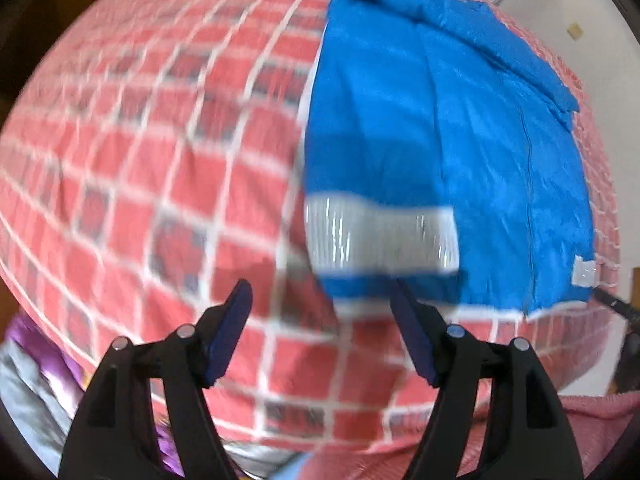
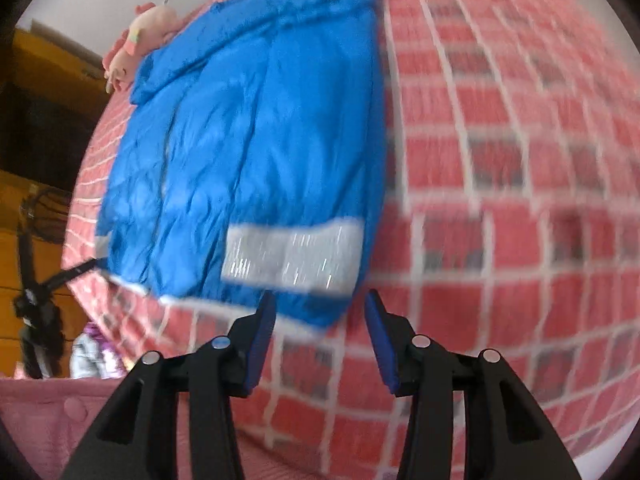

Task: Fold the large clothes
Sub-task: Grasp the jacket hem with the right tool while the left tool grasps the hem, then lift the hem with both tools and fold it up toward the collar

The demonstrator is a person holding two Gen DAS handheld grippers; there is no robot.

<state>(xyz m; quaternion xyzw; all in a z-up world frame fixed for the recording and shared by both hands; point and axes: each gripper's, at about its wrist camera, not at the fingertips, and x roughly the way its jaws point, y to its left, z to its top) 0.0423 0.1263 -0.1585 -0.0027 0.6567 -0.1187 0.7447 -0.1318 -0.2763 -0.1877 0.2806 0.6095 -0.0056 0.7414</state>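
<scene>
One garment matters here: a blue padded jacket (image 1: 440, 152) lies spread flat on a red checked bedspread (image 1: 160, 160), its length running away from both cameras, hem nearest and collar end farthest. A grey reflective band (image 1: 380, 240) crosses it near the hem, and a small white tab (image 1: 585, 272) sits at the far hem corner in the left view. Laid out like this, it looks partly folded lengthwise into a narrow panel, so the near hem is probably the edge to take next. Both tongs hang just short of that hem, likely for this reason. The left gripper (image 1: 320, 336) has its jaws spread wide and empty, with its right pad close to the hem corner. The right gripper (image 2: 320, 340) is likewise spread and holds nothing, poised before the opposite corner under the band. Whether either pad touches cloth I cannot tell, as both views are blurred. Farther out, a pink plush toy (image 2: 136, 44) rests at the bed's far edge beyond the collar, well clear of the fold, and a pink knitted cloth (image 1: 580, 416) lies at the near edge.
</scene>
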